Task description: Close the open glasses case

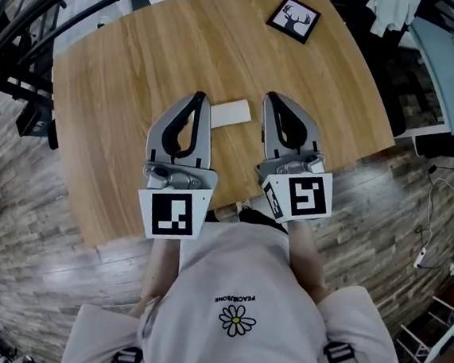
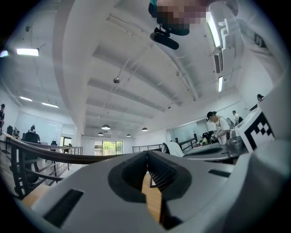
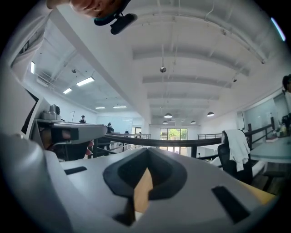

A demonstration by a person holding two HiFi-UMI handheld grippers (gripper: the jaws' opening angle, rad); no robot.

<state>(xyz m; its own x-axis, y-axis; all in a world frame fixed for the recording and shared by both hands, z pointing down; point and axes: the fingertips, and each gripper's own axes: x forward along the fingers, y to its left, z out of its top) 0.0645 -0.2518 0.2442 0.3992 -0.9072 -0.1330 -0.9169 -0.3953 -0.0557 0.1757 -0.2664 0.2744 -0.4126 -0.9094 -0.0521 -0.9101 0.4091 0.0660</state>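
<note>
At the centre of the head view, above a round wooden table (image 1: 116, 86), we see a person holding two grippers side by side, both pointing toward the top of the frame; the left gripper (image 1: 199, 98) has its jaws drawn together with nothing between them, and the left gripper view (image 2: 147, 154) confirms the tips meeting, only a sliver of tabletop showing through the gap behind them; the right gripper (image 1: 268, 99) likewise has its jaws pressed together and empty, as the right gripper view (image 3: 146, 152) shows. Between the two sets of tips, slightly toward the upper middle of the frame, the white glasses case (image 1: 230, 113) lies flat on the wood, touched by neither gripper; its lid looks to be down. Near the top edge, right of centre, a small black-framed picture (image 1: 294, 19) of an antlered head rests on the table, well apart from the case. At the bottom of the frame we see the person's pale shirt (image 1: 240, 298) with a daisy printed on it; grey plank flooring (image 1: 18, 196) surrounds the table.
</note>
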